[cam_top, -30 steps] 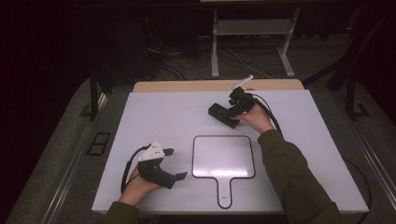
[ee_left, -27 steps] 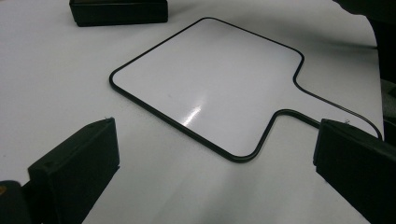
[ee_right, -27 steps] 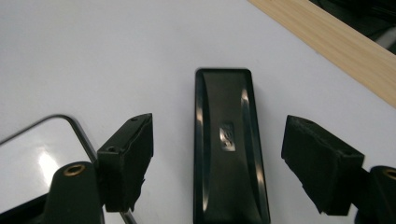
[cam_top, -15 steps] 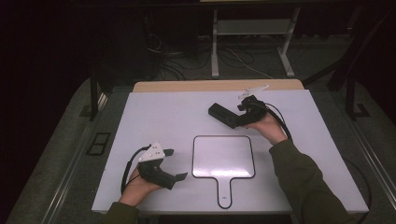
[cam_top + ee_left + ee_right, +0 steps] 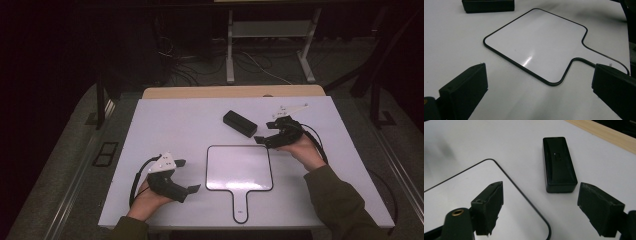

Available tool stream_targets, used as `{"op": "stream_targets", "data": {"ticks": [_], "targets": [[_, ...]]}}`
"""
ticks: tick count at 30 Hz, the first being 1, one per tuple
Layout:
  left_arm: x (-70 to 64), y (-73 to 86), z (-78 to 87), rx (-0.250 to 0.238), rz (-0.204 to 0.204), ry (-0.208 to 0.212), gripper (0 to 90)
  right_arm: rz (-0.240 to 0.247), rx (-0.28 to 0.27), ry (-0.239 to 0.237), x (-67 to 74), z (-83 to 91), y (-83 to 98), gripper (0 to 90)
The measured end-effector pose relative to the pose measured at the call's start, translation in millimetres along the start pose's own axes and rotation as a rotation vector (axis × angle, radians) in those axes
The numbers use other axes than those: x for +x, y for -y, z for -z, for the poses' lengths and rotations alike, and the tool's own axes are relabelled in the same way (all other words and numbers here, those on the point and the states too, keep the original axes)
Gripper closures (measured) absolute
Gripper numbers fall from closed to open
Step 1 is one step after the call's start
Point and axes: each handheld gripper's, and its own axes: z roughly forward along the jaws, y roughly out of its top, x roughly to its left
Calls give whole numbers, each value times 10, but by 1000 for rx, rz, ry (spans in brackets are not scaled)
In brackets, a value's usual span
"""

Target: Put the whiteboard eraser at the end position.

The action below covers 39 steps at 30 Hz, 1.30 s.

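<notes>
The white tabletop [image 5: 175, 130] runs from the person's edge at the bottom of the high view to a strip of pale wood [image 5: 235, 92] along its far side. Nearest on it, the left gripper [image 5: 186, 176] rests at the front left in the person's left hand [image 5: 146, 200], its jaws spread wide with nothing between them; in the left gripper view they stand far apart over bare table, pointing toward the board. Just to its right lies a small handheld whiteboard [image 5: 240, 167], flat, white with a thin dark rim, its short handle [image 5: 241, 207] pointing back toward the person. Farther on and to the right, the right gripper [image 5: 262, 133] is held in the person's right hand [image 5: 304, 150], the olive sleeve [image 5: 340, 200] coming in from the bottom right corner. Its jaws have just been opening and now stand apart and empty; in the right gripper view they frame the near end of a black rectangular block [image 5: 559, 163], probably a board eraser, without touching it. That block lies flat on the table just beyond the whiteboard's far right corner, clear of the rim, close in front of the right gripper. Past the table the room is dark: grey floor, loose cables [image 5: 250, 65] and the pale legs of a metal stand [image 5: 270, 45].
</notes>
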Motion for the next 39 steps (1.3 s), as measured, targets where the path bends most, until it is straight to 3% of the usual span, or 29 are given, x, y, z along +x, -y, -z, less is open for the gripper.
{"op": "stream_targets", "data": {"ticks": [3, 17, 23, 32, 39], "targets": [[4, 5, 4, -5, 5, 1, 0, 1, -30, 44, 28, 78, 144, 184], [38, 37, 31, -8, 19, -7, 0, -24, -14, 44, 164, 290, 517, 169], [41, 51, 32, -12, 25, -9, 0, -32, -49, 38, 205, 356, 615, 167], [36, 50, 35, -15, 26, -10, 0, -34, -57, 43, 292, 444, 869, 143], [21, 50, 39, -15, 26, -14, 0, -63, -75, 53, 321, 542, 1030, 143]]}}
